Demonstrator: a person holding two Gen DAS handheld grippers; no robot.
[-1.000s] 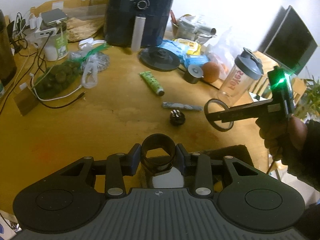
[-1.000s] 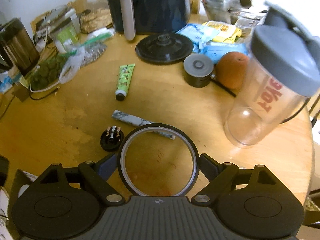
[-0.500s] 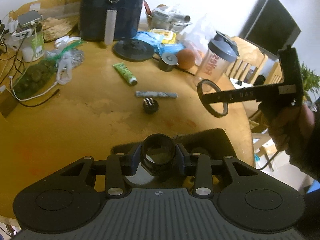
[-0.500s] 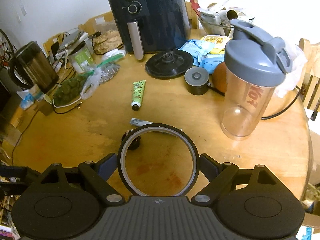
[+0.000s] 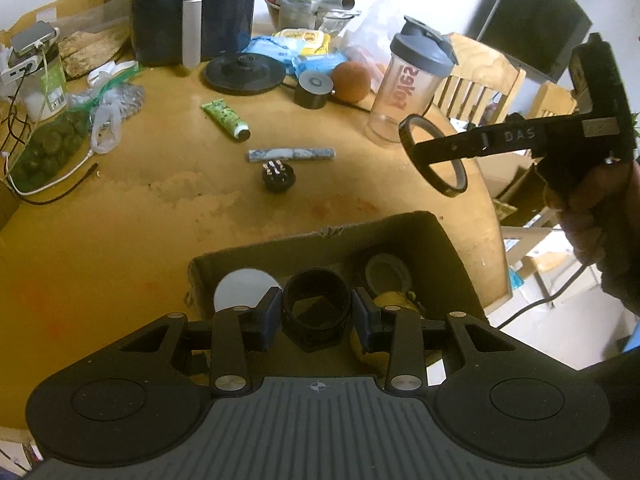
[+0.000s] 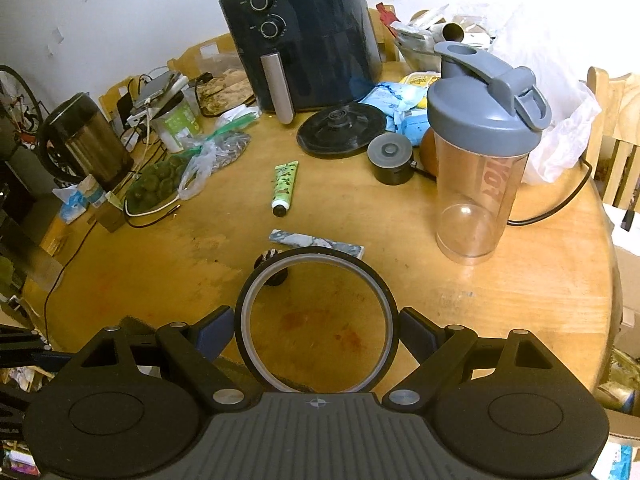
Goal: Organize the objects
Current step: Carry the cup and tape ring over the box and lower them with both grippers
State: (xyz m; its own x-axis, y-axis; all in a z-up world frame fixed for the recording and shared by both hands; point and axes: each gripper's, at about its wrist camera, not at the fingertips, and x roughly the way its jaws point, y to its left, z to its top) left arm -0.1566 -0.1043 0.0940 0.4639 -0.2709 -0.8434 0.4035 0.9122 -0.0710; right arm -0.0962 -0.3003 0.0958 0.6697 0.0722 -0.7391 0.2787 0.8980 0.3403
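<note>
My left gripper [image 5: 316,316] is shut on a short black cylinder [image 5: 316,294] and holds it over an open cardboard box [image 5: 444,240] at the table's near edge. The box holds a white disc [image 5: 236,292], a pale roll and something yellow. My right gripper [image 6: 316,332] is shut on a wide black tape ring [image 6: 384,304], held above the table; it also shows from the side in the left wrist view [image 5: 434,156], right of the box. On the wooden table [image 6: 500,300] lie a green tube [image 6: 285,184], a marbled grey bar [image 6: 316,243] and a small black plug [image 5: 278,176].
A clear shaker bottle [image 6: 480,160] with a grey lid stands at the right. Behind are a black air fryer [image 6: 308,28], a black round lid [image 6: 340,130], a small black tin [image 6: 390,158], an orange [image 5: 350,80], blue packets, bagged greens [image 6: 160,180], cables and a steel kettle [image 6: 84,140].
Both grippers have pulled back and up from the table with their objects. The cardboard box has come into full view under my left gripper.
</note>
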